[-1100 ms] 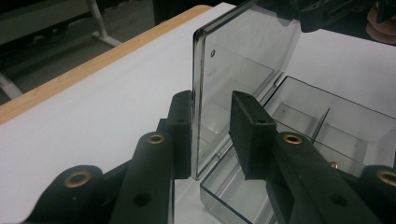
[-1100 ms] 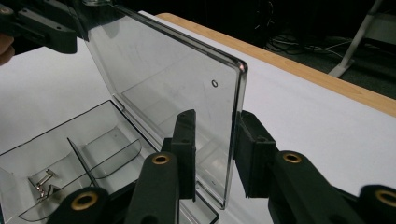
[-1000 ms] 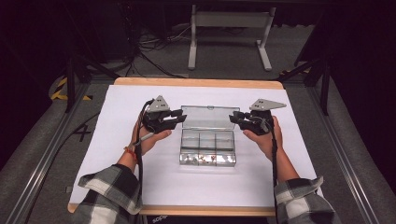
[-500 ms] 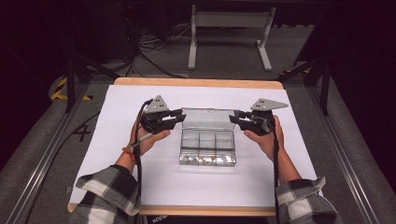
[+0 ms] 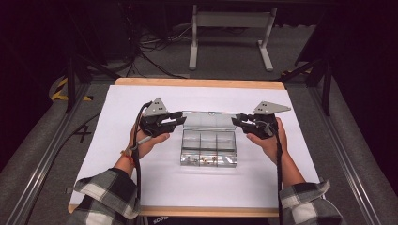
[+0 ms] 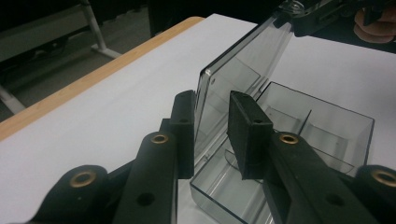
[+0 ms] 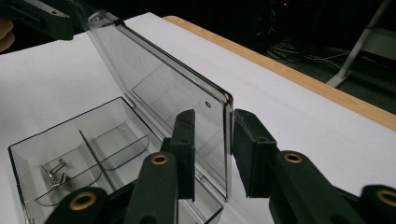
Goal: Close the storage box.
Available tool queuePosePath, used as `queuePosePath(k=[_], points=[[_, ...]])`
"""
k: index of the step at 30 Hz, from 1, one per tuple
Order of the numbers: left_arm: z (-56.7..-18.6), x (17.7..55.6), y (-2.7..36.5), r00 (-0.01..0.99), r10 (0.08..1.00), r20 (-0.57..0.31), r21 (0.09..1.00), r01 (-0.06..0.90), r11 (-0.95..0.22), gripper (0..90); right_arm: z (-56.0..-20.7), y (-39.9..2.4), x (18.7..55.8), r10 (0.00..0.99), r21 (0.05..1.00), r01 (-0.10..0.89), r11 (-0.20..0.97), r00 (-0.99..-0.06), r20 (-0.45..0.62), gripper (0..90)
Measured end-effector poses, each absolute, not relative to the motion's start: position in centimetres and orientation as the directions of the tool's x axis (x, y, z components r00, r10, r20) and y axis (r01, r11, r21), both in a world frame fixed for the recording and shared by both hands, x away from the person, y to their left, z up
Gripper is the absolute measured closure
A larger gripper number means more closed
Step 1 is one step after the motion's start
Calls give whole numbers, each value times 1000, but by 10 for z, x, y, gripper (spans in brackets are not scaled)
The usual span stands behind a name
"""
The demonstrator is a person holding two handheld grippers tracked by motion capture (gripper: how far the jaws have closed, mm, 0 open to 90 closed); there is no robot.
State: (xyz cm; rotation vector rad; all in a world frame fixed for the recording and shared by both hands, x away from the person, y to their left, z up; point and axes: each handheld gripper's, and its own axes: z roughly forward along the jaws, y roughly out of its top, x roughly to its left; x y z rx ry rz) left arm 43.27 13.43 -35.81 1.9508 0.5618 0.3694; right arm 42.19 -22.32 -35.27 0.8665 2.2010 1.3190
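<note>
Lid (image 7: 187, 98) shows a jaw gap in the right gripper view.

A white sheet (image 5: 141, 187) covers a wooden-edged table (image 5: 197, 83). Around it lies grey carpeted floor (image 5: 225, 56), with dark cables (image 5: 155, 51) and a pale metal stand (image 5: 230, 35) beyond. Metal rails (image 5: 42, 159) flank the table. The room behind is dark.

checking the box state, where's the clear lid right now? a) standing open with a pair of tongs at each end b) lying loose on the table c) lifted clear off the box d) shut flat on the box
a: the lid stands raised behind the compartments of the box, with the left tongs astride one end edge and the right tongs astride the other.
</note>
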Motion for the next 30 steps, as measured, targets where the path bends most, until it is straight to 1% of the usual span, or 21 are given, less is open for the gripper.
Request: queuePosePath(k=[5,11,12,18,19,21,23,30], points=[[-362,426,138,845,534,19,902,216,-374,712,-355,-228,419,697,892,284,352,-716,-47,758],[-366,417,142,844,536,31,896,214,-388,707,-355,-231,415,694,895,270,355,-718,-59,770],[-368,415,142,847,532,15,896,224,-383,711,-355,-231,414,693,895,270,356,-719,-59,775],[-375,411,137,860,510,23,885,219,-411,788,-356,-229,411,684,891,250,379,-724,-88,777],[-376,411,136,864,502,24,884,216,-415,788,-356,-229,410,683,891,250,380,-725,-88,776],[-377,410,133,868,495,28,884,210,-418,823,-356,-229,409,681,890,245,384,-727,-94,775],[-378,409,131,870,494,12,886,219,-408,840,-357,-229,408,676,892,239,383,-731,-95,765],[-381,407,130,876,482,4,892,215,-398,852,-361,-231,400,667,895,226,384,-739,-99,746]])
